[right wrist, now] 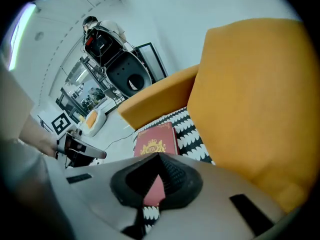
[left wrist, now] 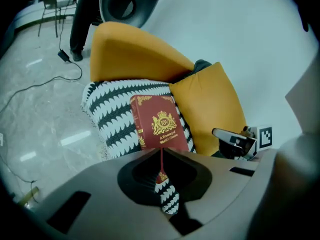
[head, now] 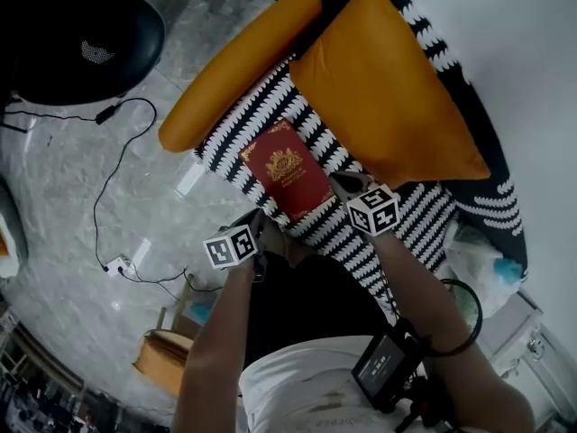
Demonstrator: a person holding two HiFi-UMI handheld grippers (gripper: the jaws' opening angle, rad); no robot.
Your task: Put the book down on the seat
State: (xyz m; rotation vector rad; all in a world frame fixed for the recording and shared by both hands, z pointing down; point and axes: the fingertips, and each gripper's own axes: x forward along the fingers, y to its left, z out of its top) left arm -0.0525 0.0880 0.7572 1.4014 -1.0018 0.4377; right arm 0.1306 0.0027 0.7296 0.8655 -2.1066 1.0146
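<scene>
A red hardback book (head: 287, 171) with a gold crest lies flat on the black-and-white patterned seat cover (head: 236, 138) of an orange armchair. My left gripper (head: 262, 218) is shut at the book's near left edge, nothing pinched between its jaws. My right gripper (head: 341, 181) is shut beside the book's right edge, also on nothing. In the left gripper view the book (left wrist: 159, 124) lies just beyond the closed left gripper (left wrist: 161, 151). In the right gripper view the book (right wrist: 157, 140) sits right behind the closed right gripper (right wrist: 159, 156).
An orange cushion (head: 379, 79) leans on the chair back right of the book, and an orange armrest (head: 234, 70) runs along the left. On the marble floor are a black round chair (head: 81, 34), a cable (head: 108, 179) and an orange box (head: 167, 359). A white bag (head: 487, 260) sits at the right.
</scene>
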